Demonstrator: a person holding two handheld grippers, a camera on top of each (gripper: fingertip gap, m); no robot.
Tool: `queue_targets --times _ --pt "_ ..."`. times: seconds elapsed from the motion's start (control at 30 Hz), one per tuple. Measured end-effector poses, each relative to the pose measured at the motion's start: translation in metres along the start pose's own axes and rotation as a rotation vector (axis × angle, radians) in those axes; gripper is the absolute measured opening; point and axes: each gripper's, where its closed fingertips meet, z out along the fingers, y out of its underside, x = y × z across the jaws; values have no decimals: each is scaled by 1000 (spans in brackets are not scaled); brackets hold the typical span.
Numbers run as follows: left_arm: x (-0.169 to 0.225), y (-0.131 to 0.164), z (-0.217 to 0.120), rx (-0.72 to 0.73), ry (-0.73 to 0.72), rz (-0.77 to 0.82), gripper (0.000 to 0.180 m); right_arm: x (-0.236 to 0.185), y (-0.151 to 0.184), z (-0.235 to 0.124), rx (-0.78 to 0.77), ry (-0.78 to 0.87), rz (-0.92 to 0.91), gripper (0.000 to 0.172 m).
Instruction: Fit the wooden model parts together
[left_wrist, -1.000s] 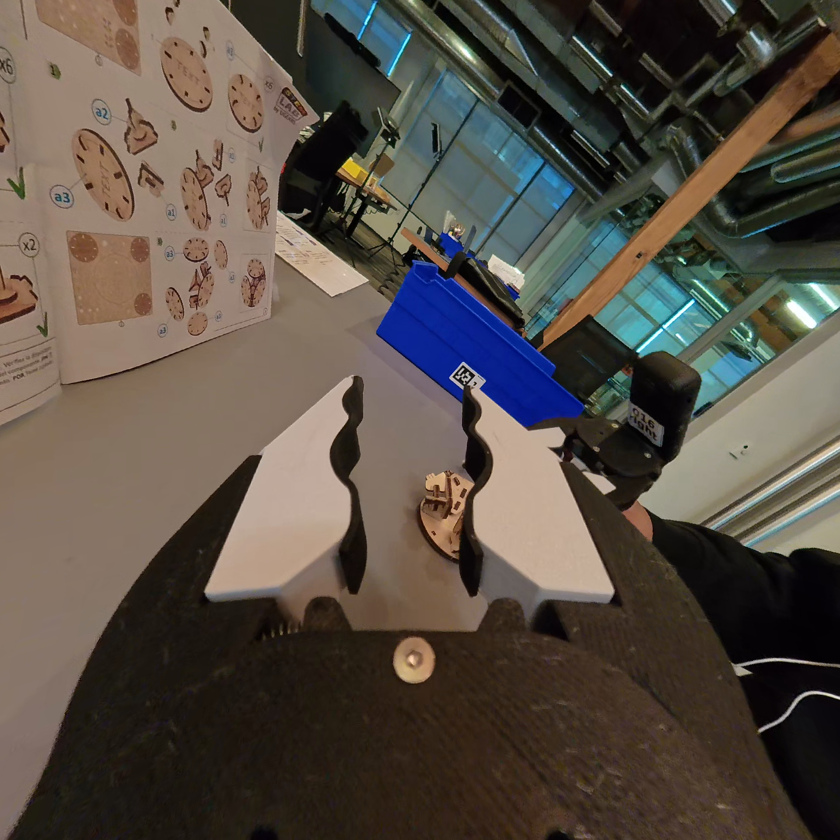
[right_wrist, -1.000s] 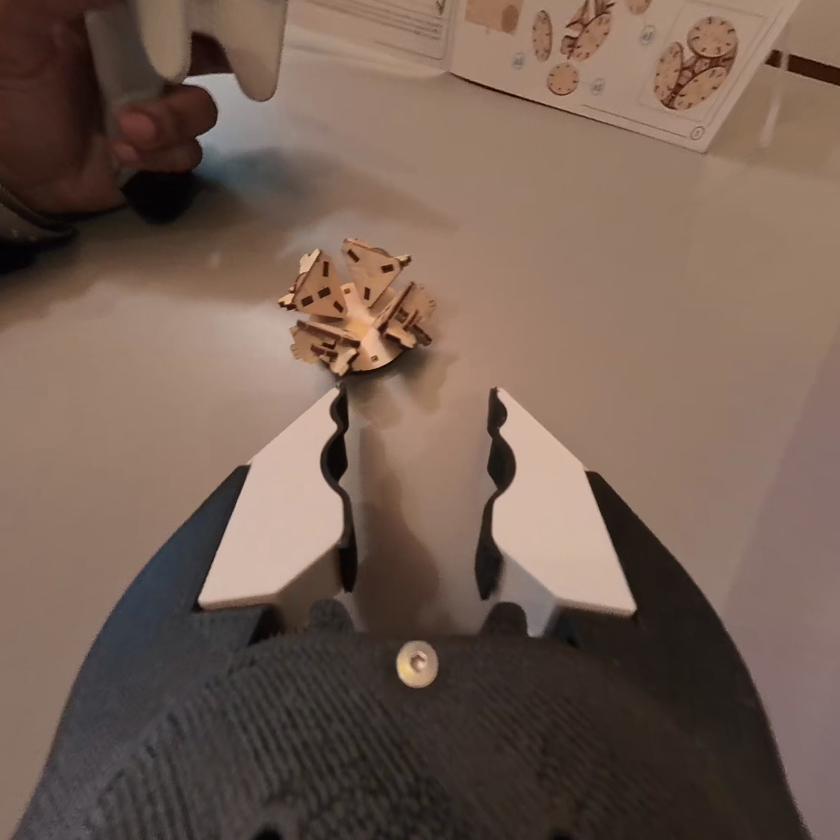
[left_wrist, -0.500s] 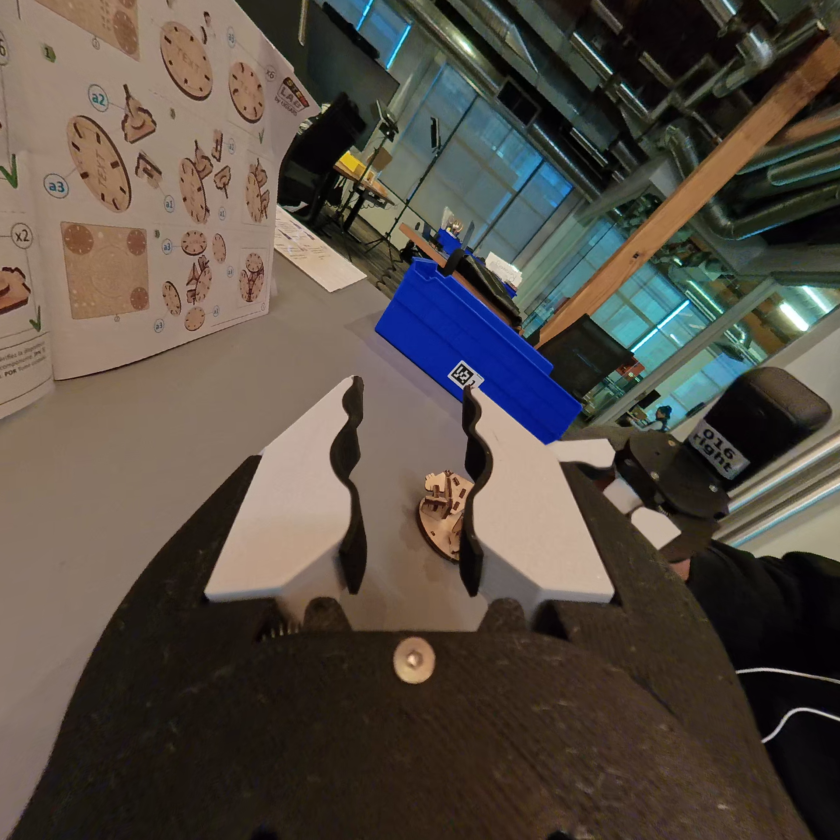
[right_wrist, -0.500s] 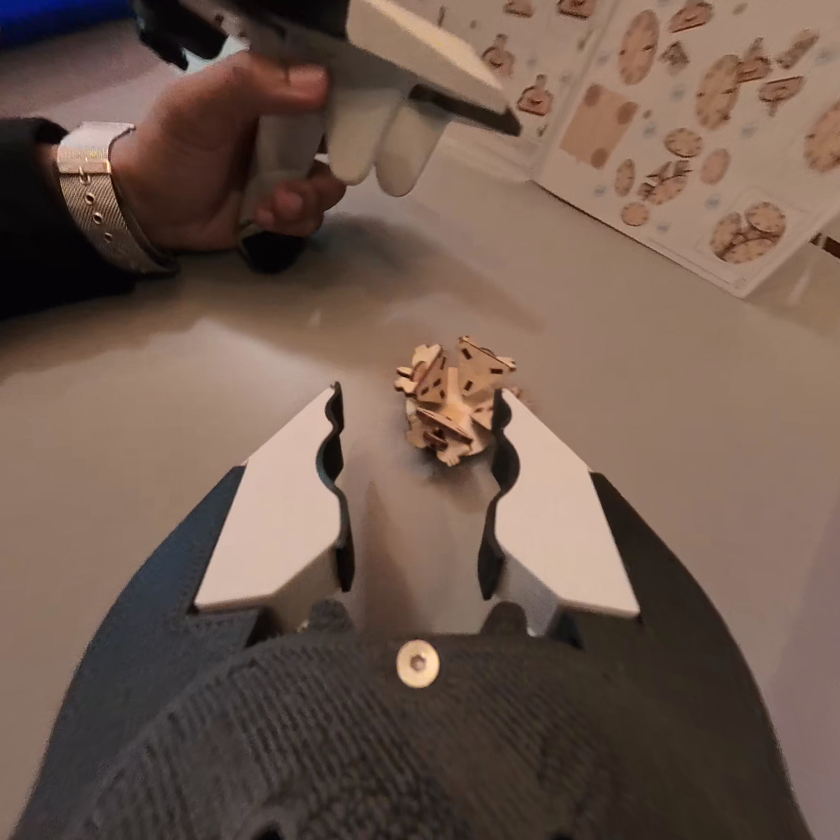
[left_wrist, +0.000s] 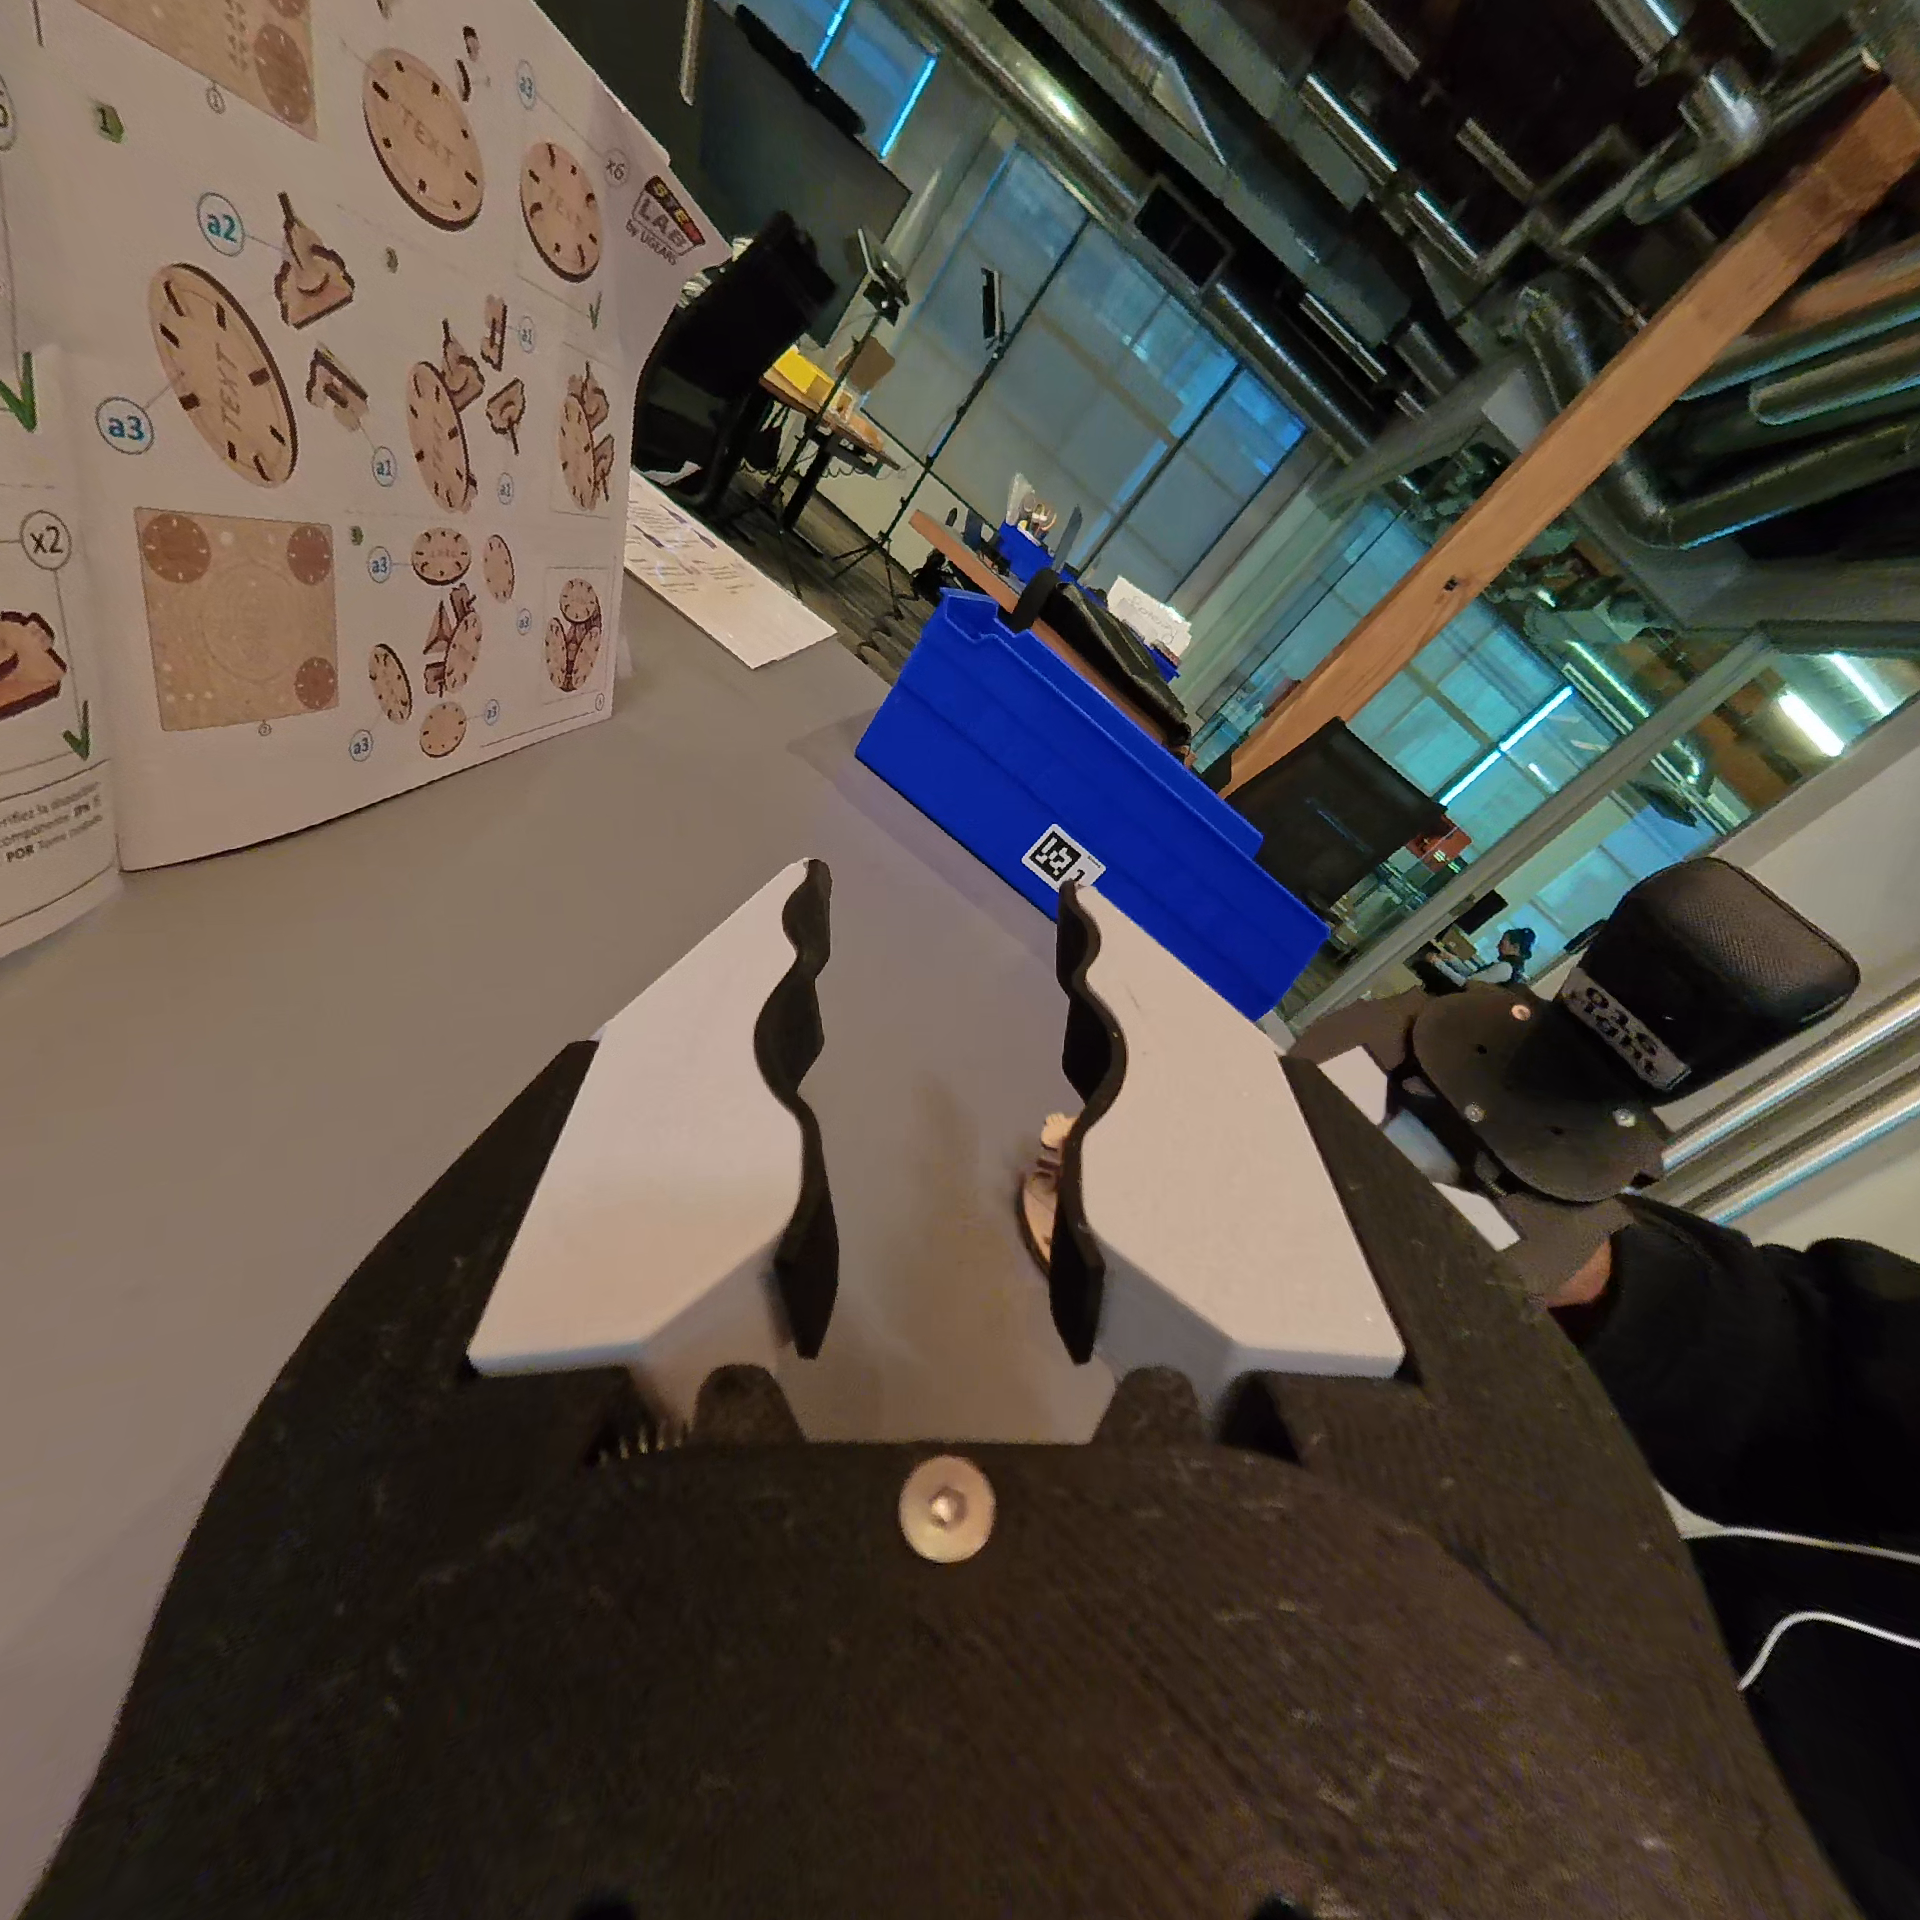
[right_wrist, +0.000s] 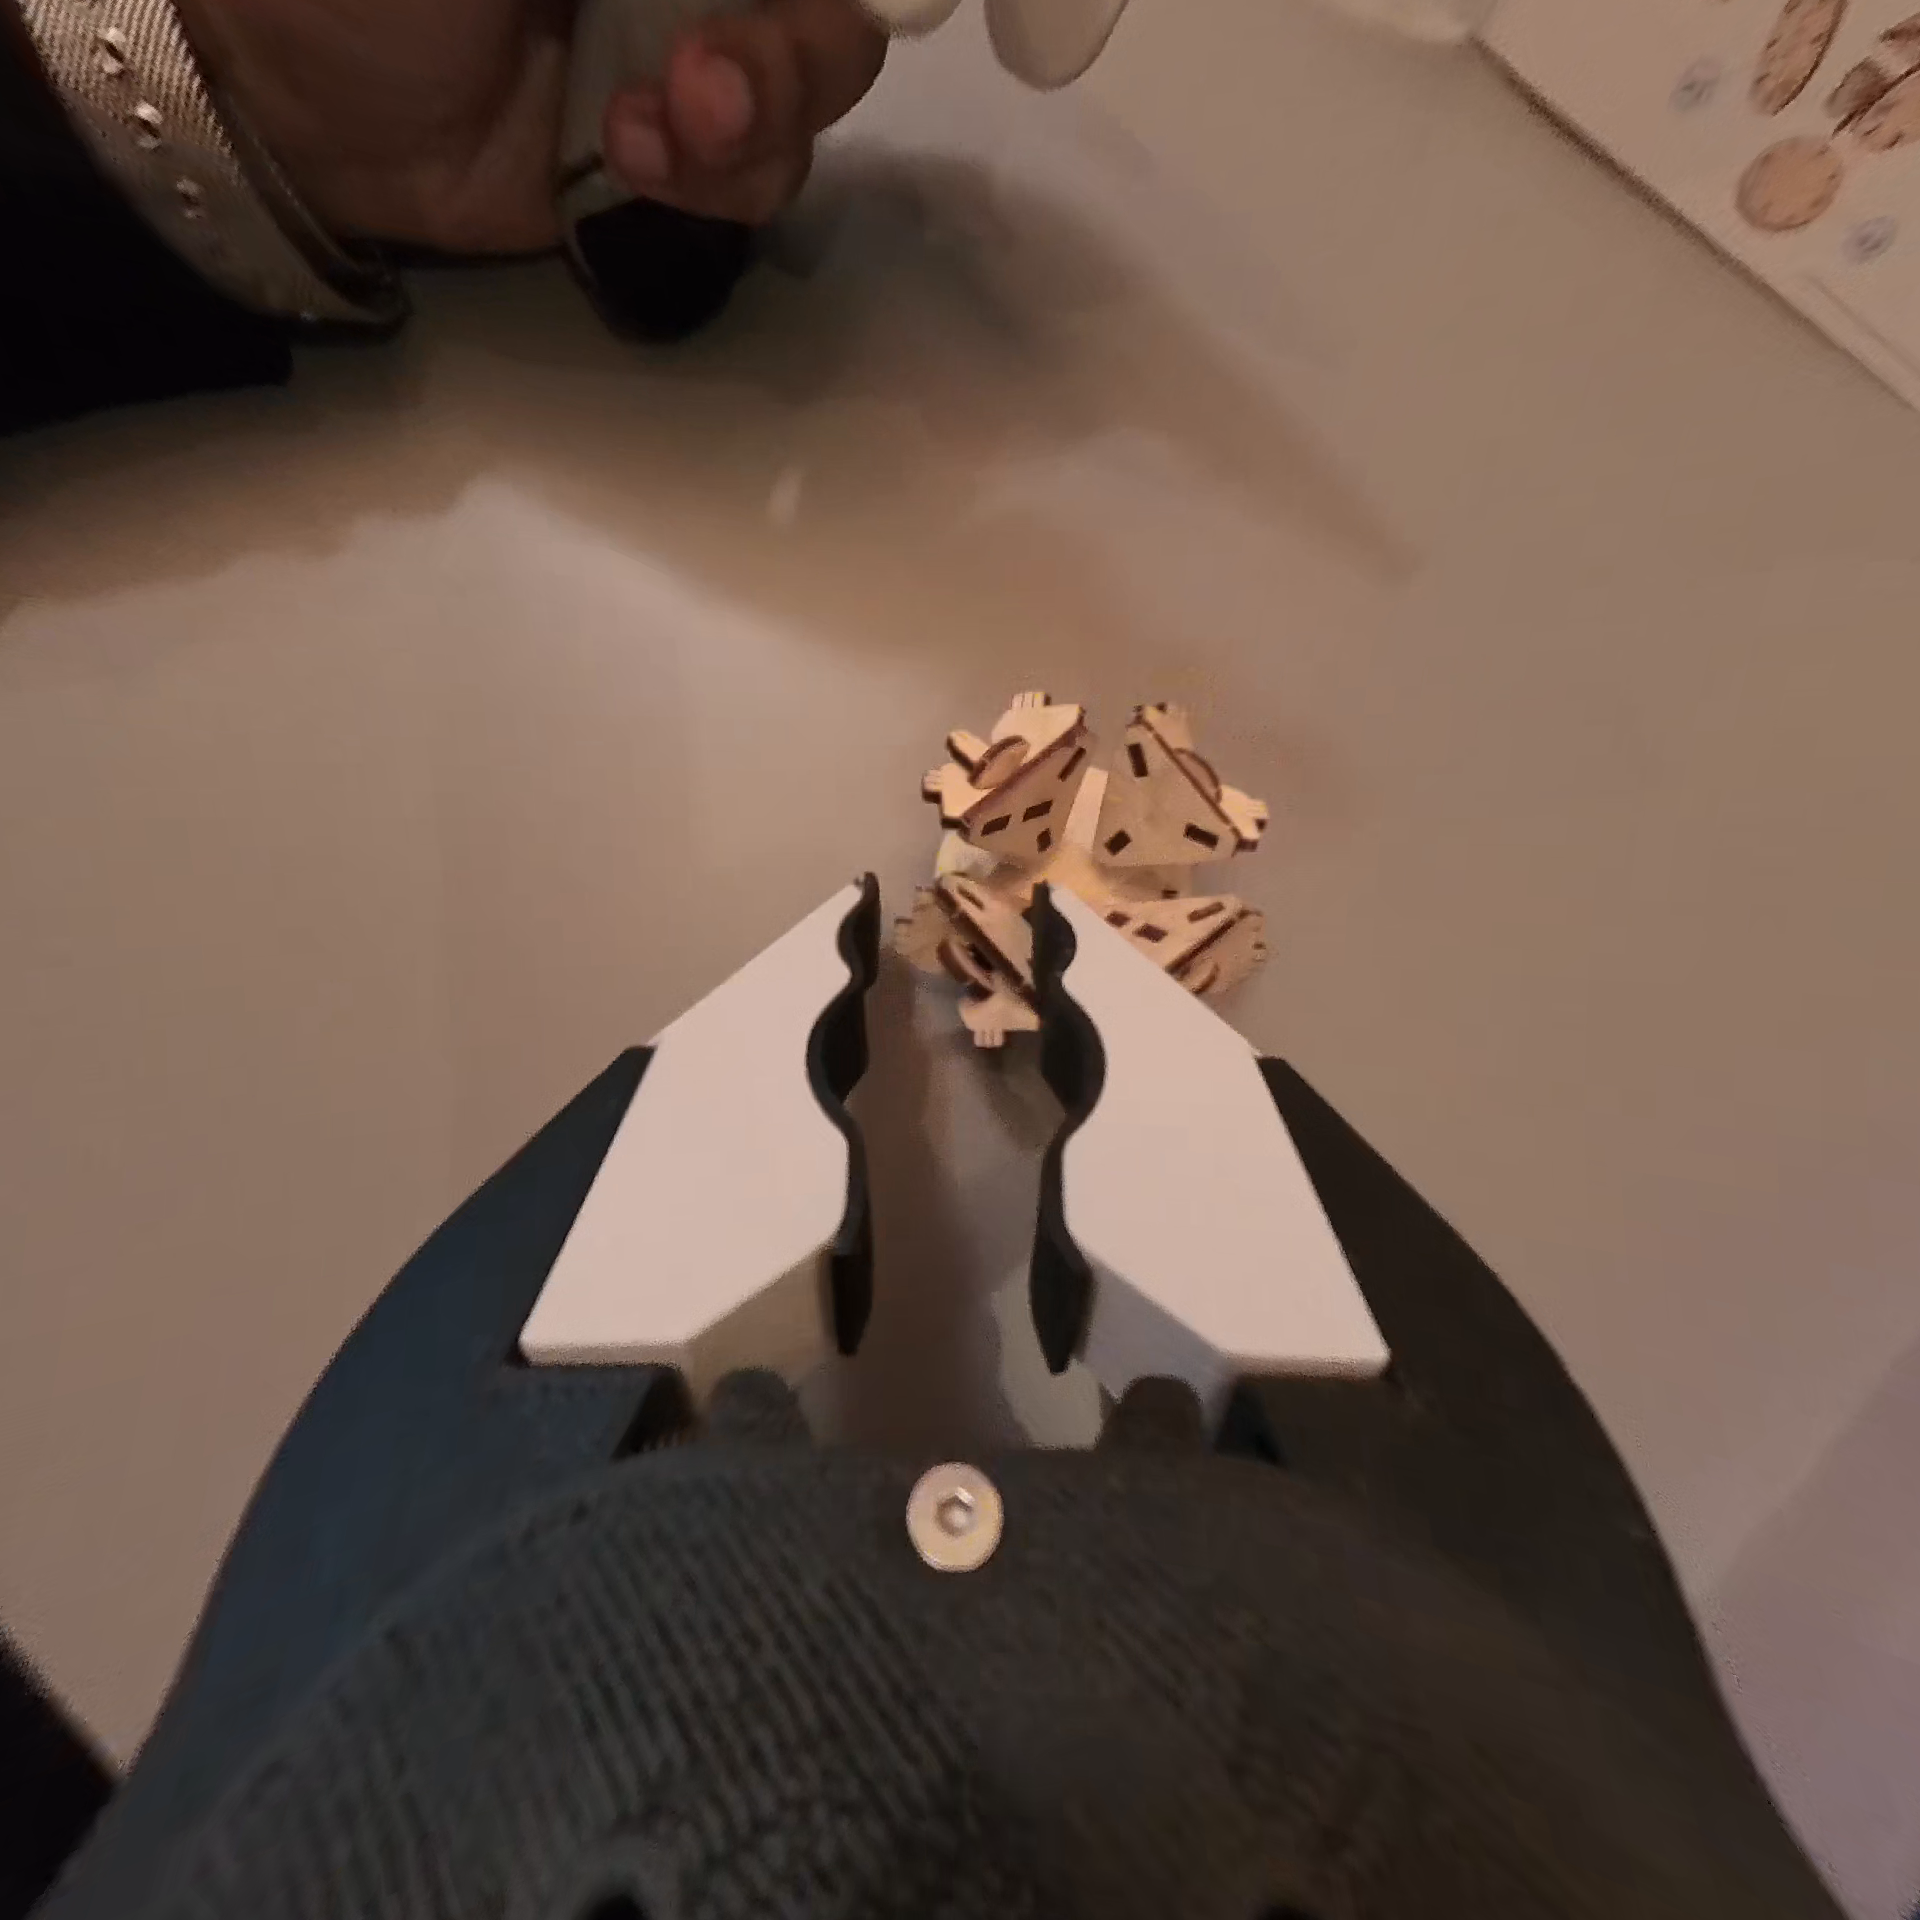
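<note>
Seeing my right gripper (right_wrist: 951, 899) low over the grey table (right_wrist: 416, 831), jaws narrowed around one wing of the small wooden assembly (right_wrist: 1101, 842). Right pad touches it; left pad shows a gap, so not clamped. Assembly sits on the table at the fingertips. My left gripper (left_wrist: 940, 883) has jaws apart, nothing between them, pointing at a blue bin (left_wrist: 1081, 790). Instruction sheet (left_wrist: 312, 416) stands beyond.

The model (right_wrist: 1096, 842) is pale laser-cut wood with dark burnt slots. The desk (right_wrist: 520, 831) is smooth, faintly glossy grey. The bin (left_wrist: 1039, 769) is glossy blue plastic; the sheet (left_wrist: 312, 468) is matt paper.
</note>
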Motion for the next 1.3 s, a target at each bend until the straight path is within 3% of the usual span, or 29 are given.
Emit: queue_targets --times 0.3,0.47,0.57,0.93,1.3 --pt "0 0 0 2 1 -2 41 16 55 -50 -139 50 -83 31" --pt "1 0 -1 5 -1 2 41 8 43 -77 31 -109 51 49" --pt "1 0 0 1 -1 2 41 6 29 -88 135 -123 77 42" --pt "0 1 0 -2 3 -3 41 -13 24 -49 -15 1 -245 42" --pt "0 1 0 -3 2 -3 41 -12 22 -30 -347 39 -618 19"
